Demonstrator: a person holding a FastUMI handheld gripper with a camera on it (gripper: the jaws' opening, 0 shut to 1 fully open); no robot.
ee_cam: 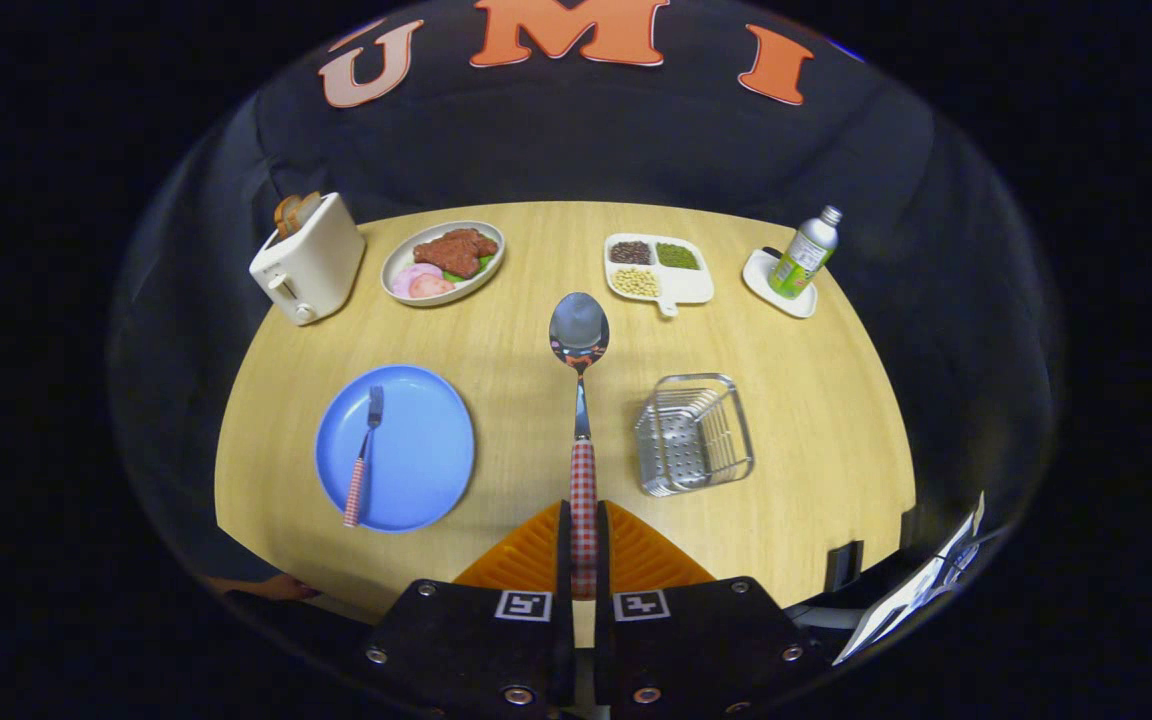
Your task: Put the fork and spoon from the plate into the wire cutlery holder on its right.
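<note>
One of two utensils is in hand, so we judge the task under halfway. Beneath us lies the round pale wooden table; on it the round blue plate holds the checked-handled metal fork, and to its right the wire cutlery holder stands empty. Our gripper has its fingers clamped on the checked-handled metal spoon, held high, bowl forward.

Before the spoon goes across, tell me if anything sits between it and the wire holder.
Nothing visible does. The gripper has its jaws shut on the spoon by its checked handle. The wire cutlery holder stands just right of the spoon, with only bare table between them. The fork lies on the blue plate, off to the left.
</note>
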